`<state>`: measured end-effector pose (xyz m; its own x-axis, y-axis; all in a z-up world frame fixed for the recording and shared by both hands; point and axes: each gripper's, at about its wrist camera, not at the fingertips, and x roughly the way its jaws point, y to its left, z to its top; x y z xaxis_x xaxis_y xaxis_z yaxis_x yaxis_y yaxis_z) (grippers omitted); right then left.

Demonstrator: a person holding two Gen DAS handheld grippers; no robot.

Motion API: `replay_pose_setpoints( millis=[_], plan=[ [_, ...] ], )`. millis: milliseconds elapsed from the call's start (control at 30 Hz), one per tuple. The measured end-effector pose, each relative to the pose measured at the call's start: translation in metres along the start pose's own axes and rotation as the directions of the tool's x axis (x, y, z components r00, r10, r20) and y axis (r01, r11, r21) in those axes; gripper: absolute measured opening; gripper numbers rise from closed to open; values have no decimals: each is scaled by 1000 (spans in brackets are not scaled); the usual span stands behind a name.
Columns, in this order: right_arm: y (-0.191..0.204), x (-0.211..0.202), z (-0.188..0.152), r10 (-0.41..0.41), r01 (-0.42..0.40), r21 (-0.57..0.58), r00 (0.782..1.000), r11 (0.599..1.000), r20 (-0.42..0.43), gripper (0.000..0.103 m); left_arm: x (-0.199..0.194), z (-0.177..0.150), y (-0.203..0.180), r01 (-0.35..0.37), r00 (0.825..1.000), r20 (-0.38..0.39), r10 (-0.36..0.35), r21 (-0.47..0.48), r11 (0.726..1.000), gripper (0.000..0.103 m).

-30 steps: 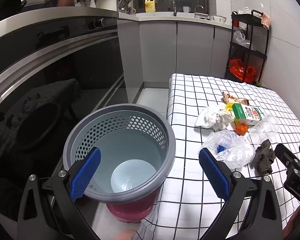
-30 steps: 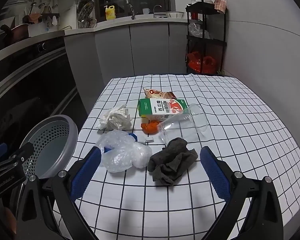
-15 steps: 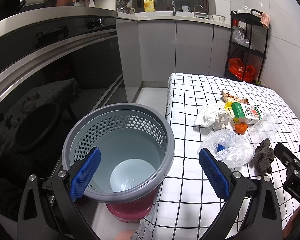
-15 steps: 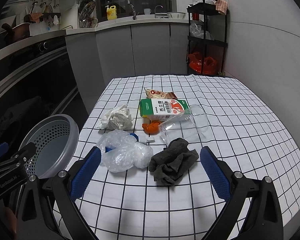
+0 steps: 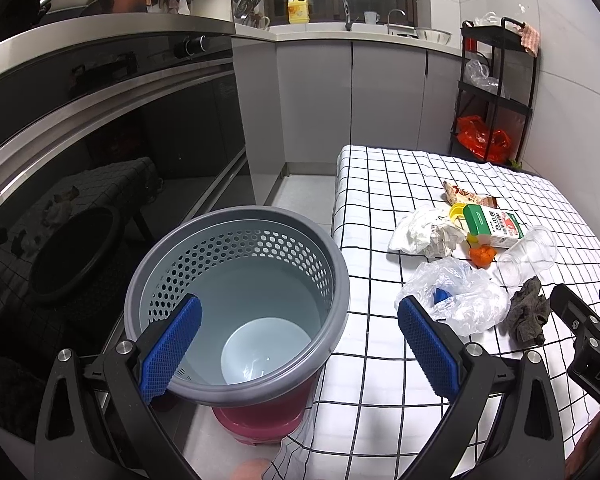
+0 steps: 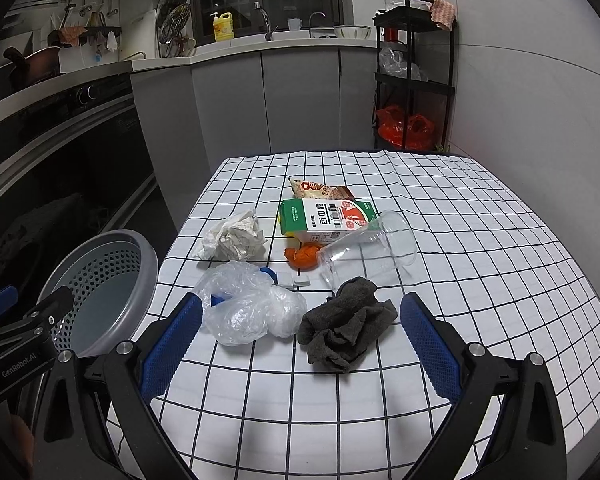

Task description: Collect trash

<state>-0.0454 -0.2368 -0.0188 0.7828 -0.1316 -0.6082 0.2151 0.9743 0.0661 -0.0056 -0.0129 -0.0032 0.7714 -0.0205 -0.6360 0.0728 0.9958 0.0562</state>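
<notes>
The bin is sitting empty at nine o'clock of the table; both grippers, left and right, are gaping wide, holding nothing.

Bin sitting off table's left edge. Bag lying left of rag, both nearest. Cup tipped behind rag, carton behind cup, tissue lying left of carton, wrapper farthest back.
</notes>
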Motion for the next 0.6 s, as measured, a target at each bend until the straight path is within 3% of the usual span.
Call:
replay_pose_setpoints(
  millis=[600],
  plan=[
    [0, 0, 0, 1, -1, 3, 1000, 1000, 1, 95, 0, 0, 1, 2, 1000, 3, -2, 4, 1000, 97]
  ],
)
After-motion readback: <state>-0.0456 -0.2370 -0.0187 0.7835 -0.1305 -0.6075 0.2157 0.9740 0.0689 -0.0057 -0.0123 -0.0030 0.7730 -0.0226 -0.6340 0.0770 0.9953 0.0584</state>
